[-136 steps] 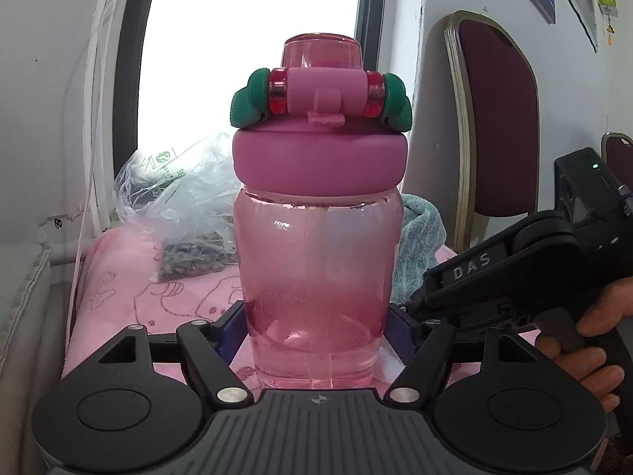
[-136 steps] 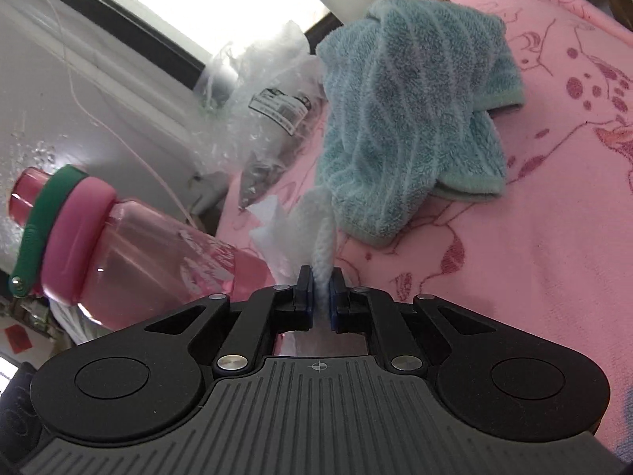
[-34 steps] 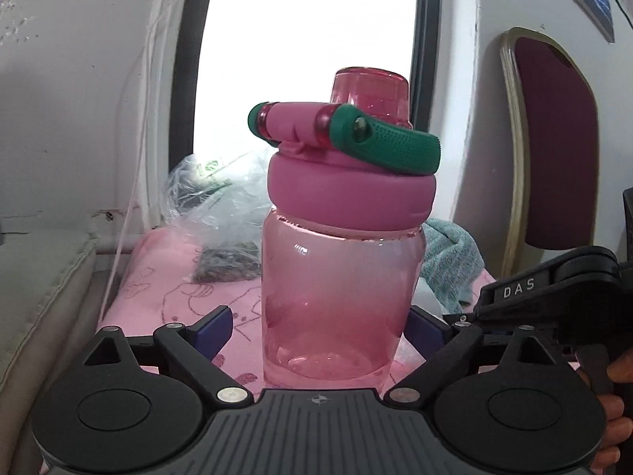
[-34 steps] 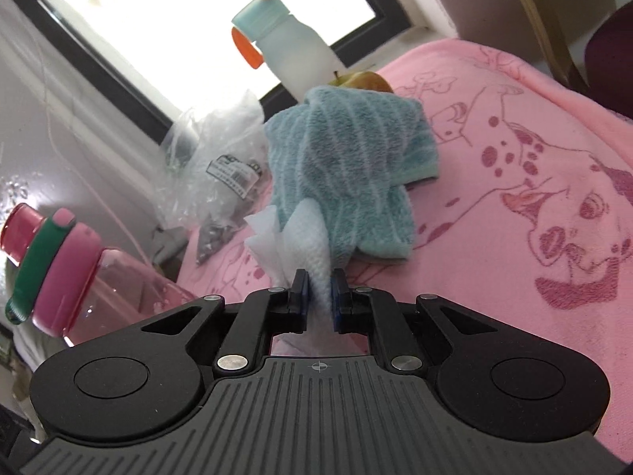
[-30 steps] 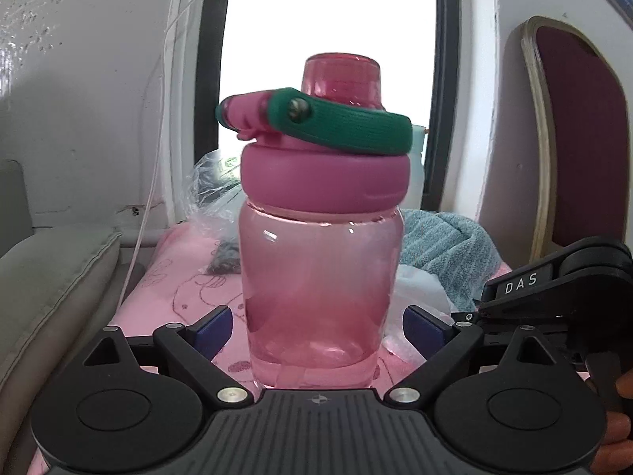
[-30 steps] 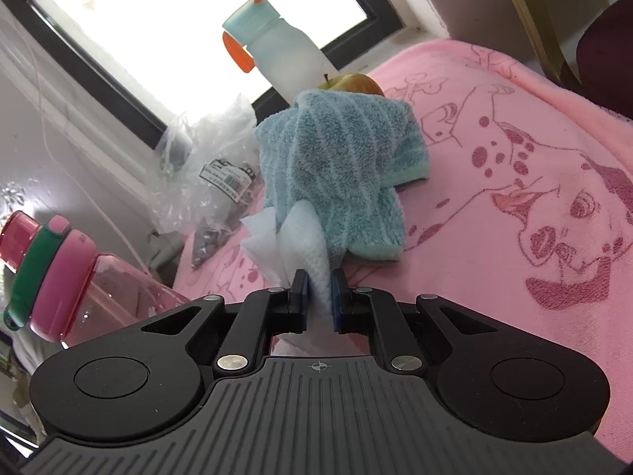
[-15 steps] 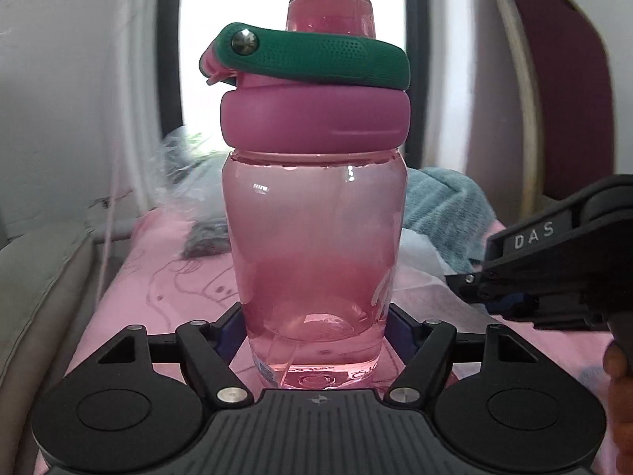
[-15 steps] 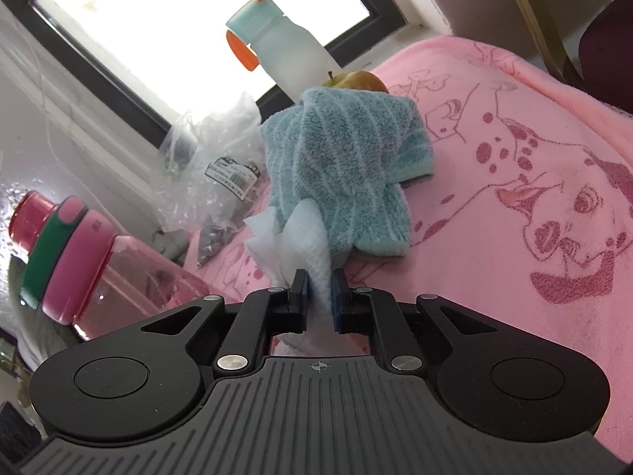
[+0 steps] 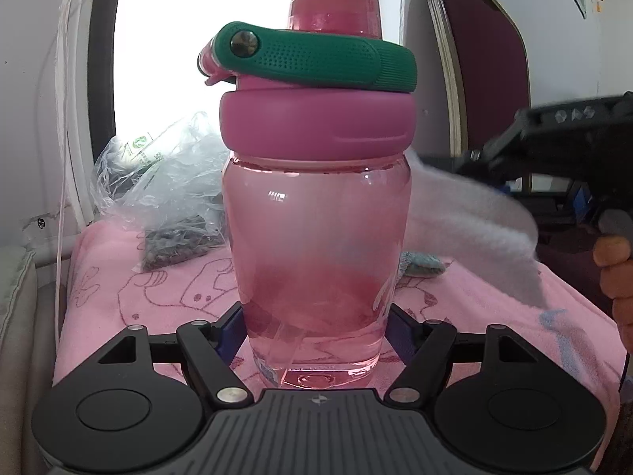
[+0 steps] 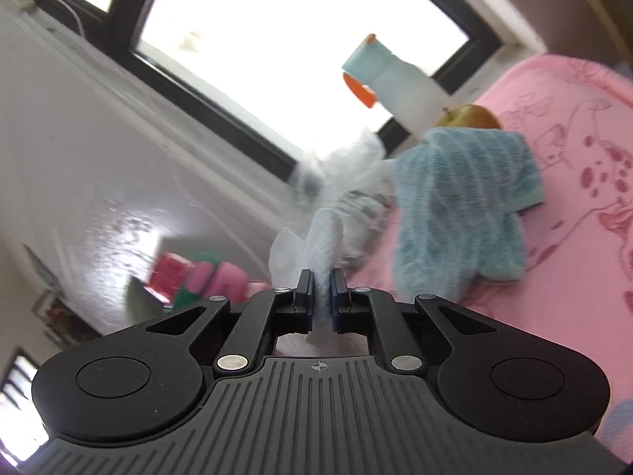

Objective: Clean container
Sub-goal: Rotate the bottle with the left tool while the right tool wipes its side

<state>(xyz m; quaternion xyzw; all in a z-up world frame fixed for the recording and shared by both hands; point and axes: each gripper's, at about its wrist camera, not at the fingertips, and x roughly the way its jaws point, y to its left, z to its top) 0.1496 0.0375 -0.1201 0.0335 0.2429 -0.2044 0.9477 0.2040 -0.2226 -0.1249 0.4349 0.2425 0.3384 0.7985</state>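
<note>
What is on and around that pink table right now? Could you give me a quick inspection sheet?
Surface: pink cloth with printed cartoon animals.
Job's things: pink bottle, upright, lid on, green strap folded over the lid; white tissue.
Clutter: crumpled teal towel, plastic bag with dark contents, apple, white bottle with an orange loop.
Grippers: left gripper shut on the pink bottle's base; right gripper shut on the tissue.
Cables: thin white cords hanging beside the window.
Surroundings: bright window, white wall, maroon chair.
</note>
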